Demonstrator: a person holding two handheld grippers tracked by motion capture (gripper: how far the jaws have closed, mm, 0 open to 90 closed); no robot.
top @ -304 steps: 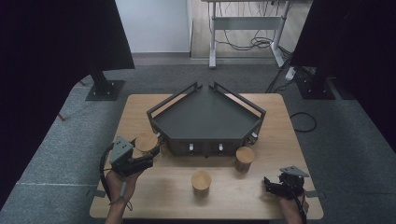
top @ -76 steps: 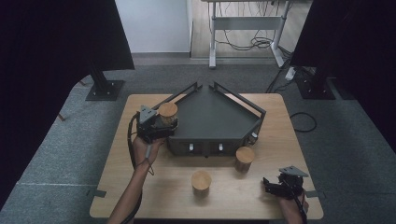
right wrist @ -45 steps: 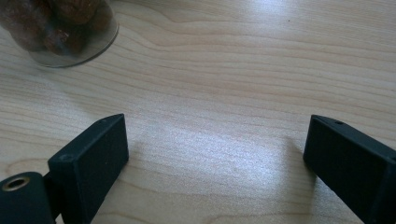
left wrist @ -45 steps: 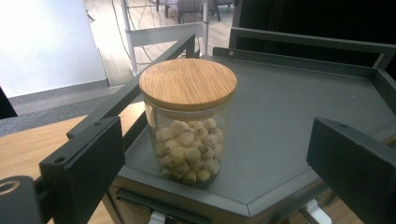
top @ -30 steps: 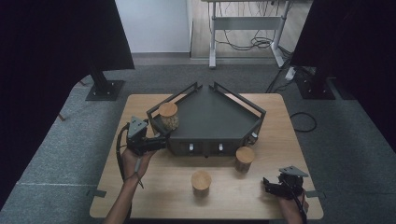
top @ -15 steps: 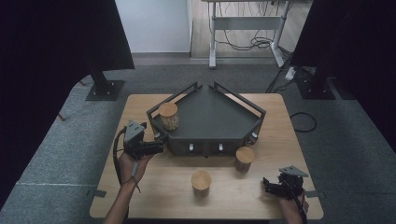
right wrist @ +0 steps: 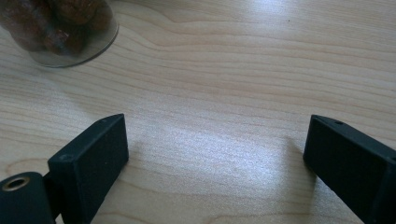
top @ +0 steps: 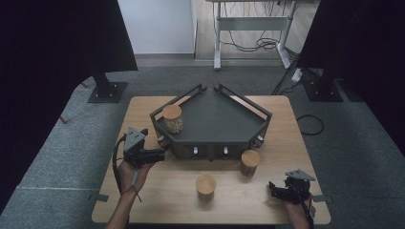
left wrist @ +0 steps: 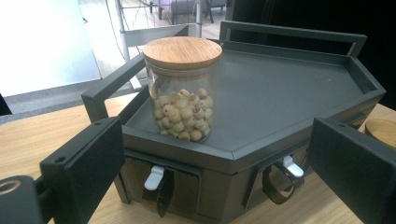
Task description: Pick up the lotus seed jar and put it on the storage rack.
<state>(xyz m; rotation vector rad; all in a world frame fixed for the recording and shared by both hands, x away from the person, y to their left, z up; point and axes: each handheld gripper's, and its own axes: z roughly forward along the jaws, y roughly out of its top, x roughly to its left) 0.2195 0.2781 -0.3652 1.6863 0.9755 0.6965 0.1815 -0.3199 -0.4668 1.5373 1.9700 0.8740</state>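
A glass jar (top: pixel 172 118) of pale round nuts with a wooden lid stands upright in the left corner of the dark grey five-sided tray (top: pixel 224 119). My left gripper (top: pixel 161 153) sits just off the tray's front left corner, open and holding nothing. In the left gripper view the jar (left wrist: pixel 182 88) stands on the tray (left wrist: pixel 289 88) a short way beyond the wide-apart jaws of the left gripper (left wrist: pixel 219 172). My right gripper (top: pixel 273 190) rests near the table's front right, open. In the right gripper view, bare wood lies between the jaws of the right gripper (right wrist: pixel 215 154).
Two more wooden-lidded jars stand on the table in front of the tray, one at the middle (top: pixel 206 186) and one to its right (top: pixel 250 162). A jar's glass base (right wrist: pixel 60 28) with dark contents lies ahead of the right gripper. White latches (left wrist: pixel 154 177) line the tray's front wall.
The left gripper carried the jar from the table's left onto the tray, let go of it, and has drawn back toward the front left. The right gripper has kept still.
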